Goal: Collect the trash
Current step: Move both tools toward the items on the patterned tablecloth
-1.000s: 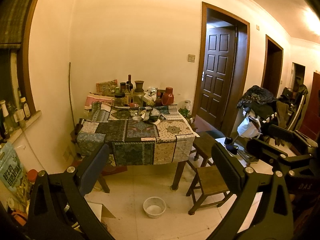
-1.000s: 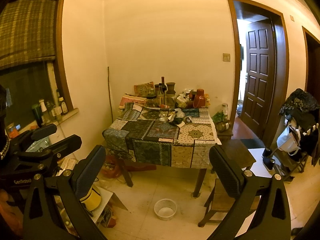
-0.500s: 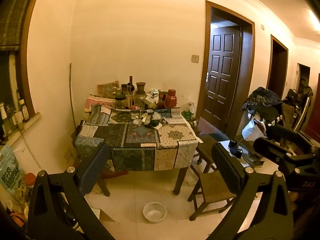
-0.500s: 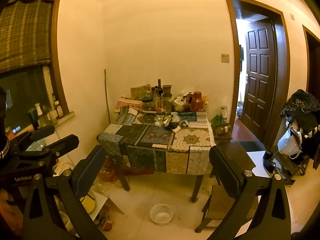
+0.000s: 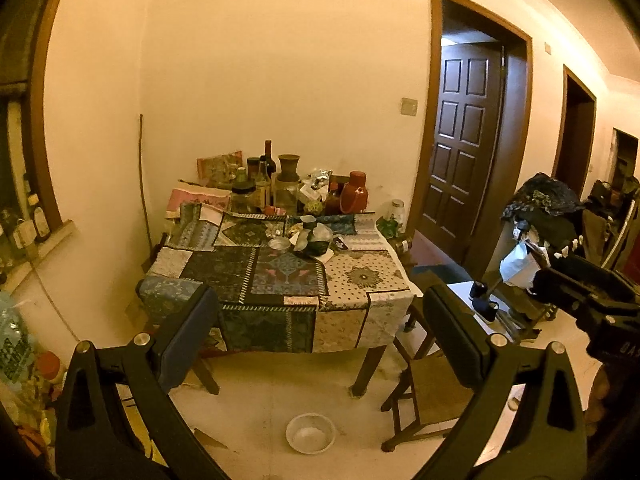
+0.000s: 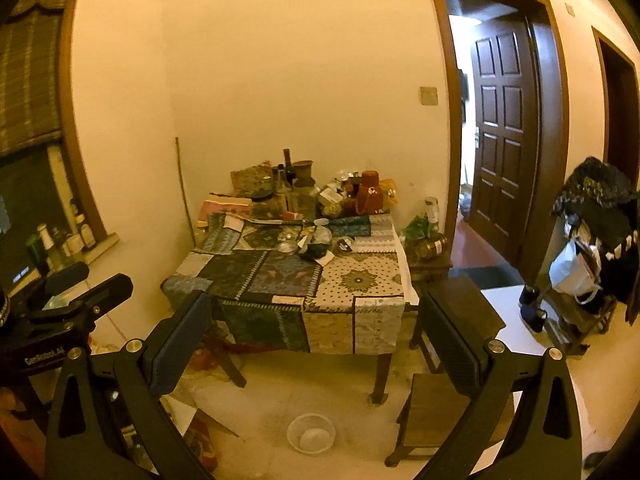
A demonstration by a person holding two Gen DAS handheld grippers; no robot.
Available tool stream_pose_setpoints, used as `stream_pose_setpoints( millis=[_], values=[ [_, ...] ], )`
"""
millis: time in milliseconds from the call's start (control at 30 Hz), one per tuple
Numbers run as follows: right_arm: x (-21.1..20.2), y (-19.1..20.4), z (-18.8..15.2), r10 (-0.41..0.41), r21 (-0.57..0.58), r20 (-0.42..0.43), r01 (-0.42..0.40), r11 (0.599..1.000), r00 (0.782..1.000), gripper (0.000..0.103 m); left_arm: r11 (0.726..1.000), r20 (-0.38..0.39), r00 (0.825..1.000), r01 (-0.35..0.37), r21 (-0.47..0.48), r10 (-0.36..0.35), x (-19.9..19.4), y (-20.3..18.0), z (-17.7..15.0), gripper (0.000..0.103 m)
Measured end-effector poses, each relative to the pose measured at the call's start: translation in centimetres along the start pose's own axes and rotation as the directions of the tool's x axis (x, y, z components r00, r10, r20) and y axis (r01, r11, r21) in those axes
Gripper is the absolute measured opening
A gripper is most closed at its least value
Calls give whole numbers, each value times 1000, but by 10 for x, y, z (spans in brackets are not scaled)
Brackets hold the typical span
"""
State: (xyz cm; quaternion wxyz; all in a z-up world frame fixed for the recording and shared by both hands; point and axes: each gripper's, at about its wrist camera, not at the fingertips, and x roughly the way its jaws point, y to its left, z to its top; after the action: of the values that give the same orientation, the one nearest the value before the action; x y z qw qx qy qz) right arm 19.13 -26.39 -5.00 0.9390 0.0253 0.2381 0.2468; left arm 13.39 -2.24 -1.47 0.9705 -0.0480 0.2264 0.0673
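While each hand-held gripper [image 5: 320, 336] [image 6: 316, 332] gapes wide, bare floor [image 5: 260, 392] separates them from the table's [image 5: 280, 276] near edge.

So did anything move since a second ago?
Only the cameras shifted a little: the table sits slightly farther off in both views. Both grippers, left and right, stayed open and empty. The bowl and stool kept their places.

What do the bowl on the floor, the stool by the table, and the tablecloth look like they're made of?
Bowl: likely plastic; pale, faintly see-through, thin rim.
Stool: wood; dark brown frame, flat lighter seat, matte.
Tablecloth: woven fabric; printed patchwork, soft folds over the edge.
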Motion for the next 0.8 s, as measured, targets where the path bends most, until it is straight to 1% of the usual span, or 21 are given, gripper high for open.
stream_pose_setpoints(
  millis=[167,233,300,367,433,500,633,667,800],
  values=[
    [42,0,12,-40,28,-12,41,999,999,103,999,-11,1000,29,-15,-29,56,21,19,102],
    [59,3,19,-63,34,-21,63,997,998,103,999,-8,999,37,-8,-37,73,28,27,102],
    [79,8,28,-76,41,-33,77,996,997,103,999,-7,999,35,-1,-35,100,40,40,102],
    [101,15,38,-83,54,-51,86,995,995,103,999,-20,999,45,-4,-45,129,53,53,102],
    [124,22,47,-96,67,-72,101,993,993,103,998,-31,998,59,-10,-60,149,61,63,102],
    [141,29,55,-113,80,-82,120,990,990,103,997,-41,996,80,4,-80,175,74,76,102],
    [172,38,68,-156,104,-104,167,980,982,103,994,-58,994,92,52,-89,214,91,93,99],
    [180,40,70,-168,107,-115,180,978,979,103,992,-68,993,102,68,-98,228,97,99,99],
    [211,40,75,-204,119,-159,224,967,966,103,987,-88,987,141,77,-134,261,107,106,98]
  ],
)
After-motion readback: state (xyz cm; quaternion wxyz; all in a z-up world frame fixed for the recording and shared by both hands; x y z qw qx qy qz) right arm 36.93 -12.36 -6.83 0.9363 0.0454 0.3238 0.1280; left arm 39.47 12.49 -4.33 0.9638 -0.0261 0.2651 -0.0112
